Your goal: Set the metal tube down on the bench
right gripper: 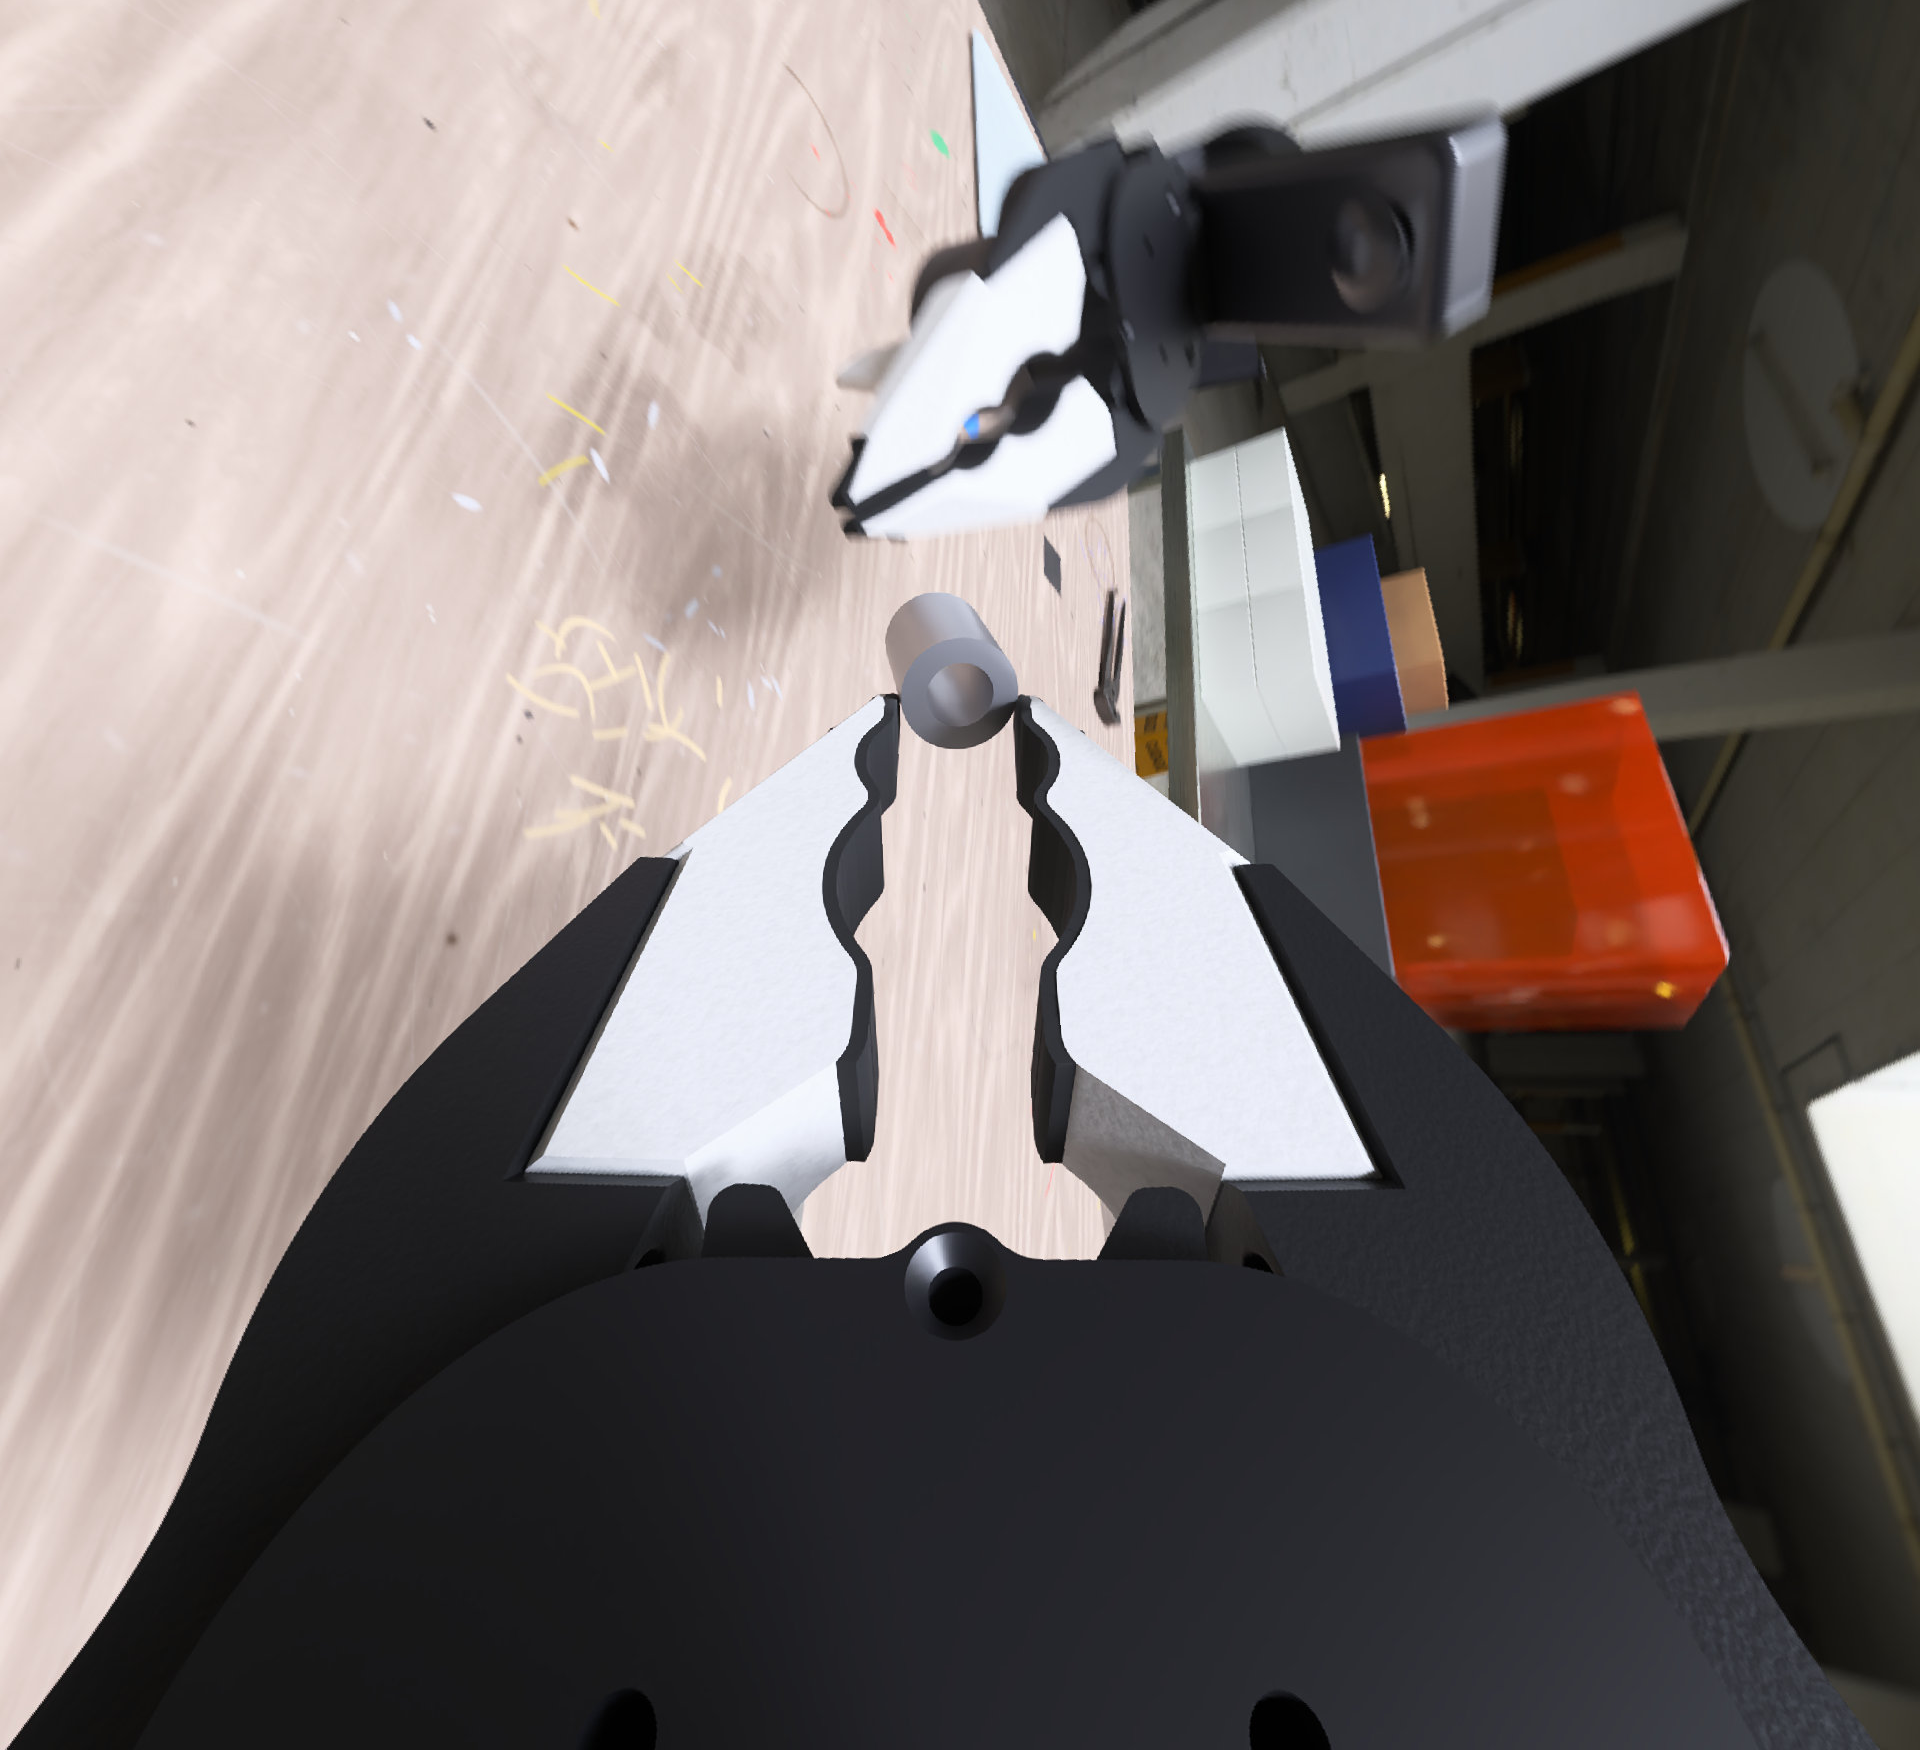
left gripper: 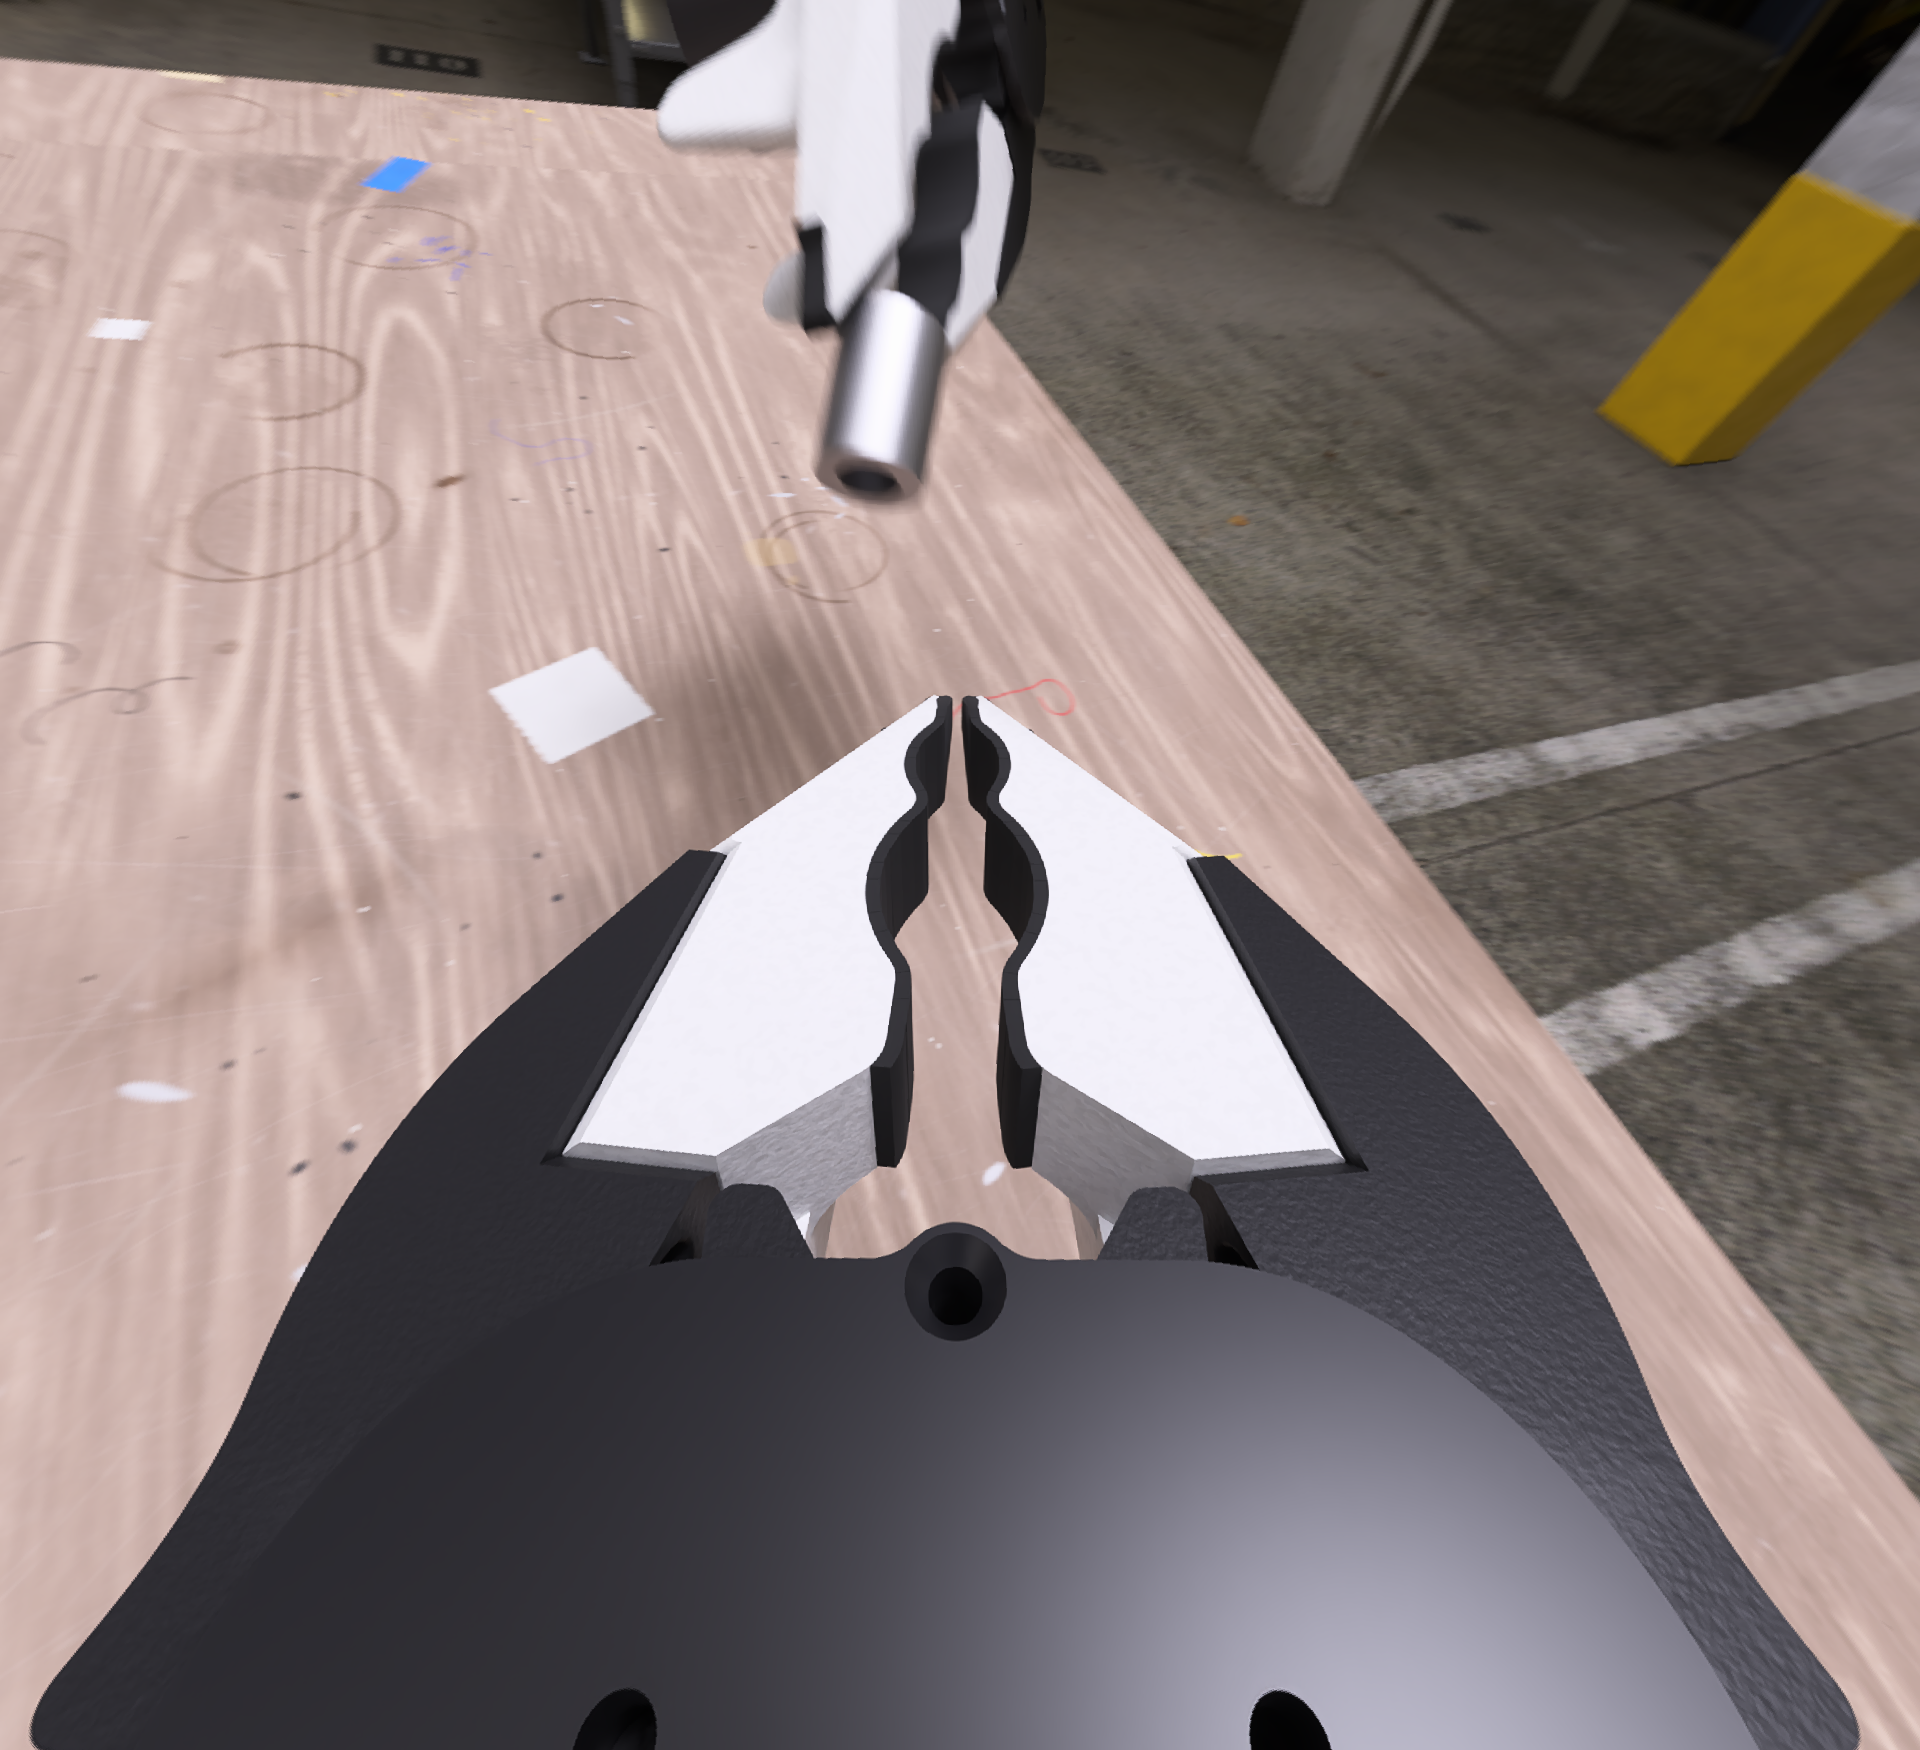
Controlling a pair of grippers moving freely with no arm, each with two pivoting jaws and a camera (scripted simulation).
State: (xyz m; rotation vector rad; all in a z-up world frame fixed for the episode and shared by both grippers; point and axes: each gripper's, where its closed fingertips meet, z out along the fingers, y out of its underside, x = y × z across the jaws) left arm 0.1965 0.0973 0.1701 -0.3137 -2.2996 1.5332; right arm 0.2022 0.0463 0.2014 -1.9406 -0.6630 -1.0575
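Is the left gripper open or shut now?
Shut. In the left wrist view, the left gripper has its jaws almost touching at the tips, with nothing between them. The metal tube is held by the right gripper.

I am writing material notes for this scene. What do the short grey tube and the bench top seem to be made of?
The short grey hollow tube looks like brushed or satin metal: a soft bright streak runs along its side, and its wall is thick. The pale bench top looks like plywood, matt and worn: swirling grain, ring stains and paint flecks.
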